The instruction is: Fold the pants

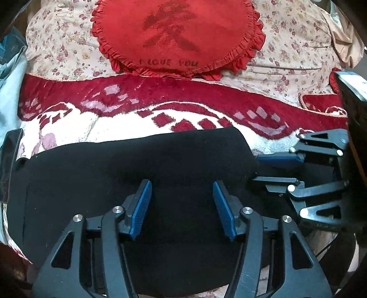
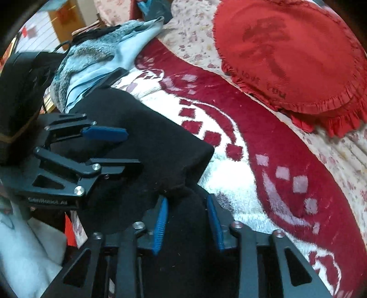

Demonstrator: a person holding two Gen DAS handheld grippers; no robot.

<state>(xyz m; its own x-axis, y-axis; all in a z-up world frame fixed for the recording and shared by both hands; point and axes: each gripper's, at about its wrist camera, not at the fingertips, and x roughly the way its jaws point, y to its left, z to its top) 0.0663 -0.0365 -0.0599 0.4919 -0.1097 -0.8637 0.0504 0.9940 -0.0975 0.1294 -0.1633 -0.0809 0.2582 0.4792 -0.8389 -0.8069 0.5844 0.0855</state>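
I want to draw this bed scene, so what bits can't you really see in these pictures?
- Black pants, left wrist view: the near part is hidden behind the left gripper.
- Pants, right wrist view: whether the right gripper pinches the black fabric between its pads is unclear; it is dark and blurred.
- Red round cushion: its top is cut off by the edge; its dark symbol is smudgy.

A bed fills the scene, spread with a plush red-and-white blanket (image 1: 142, 98) over a floral sheet (image 1: 286, 41). A round red frilled cushion (image 1: 176, 34) rests near the top. Pale blue cloth (image 2: 114, 52) heaps at one side, wooden furniture (image 2: 66, 20) beyond it.
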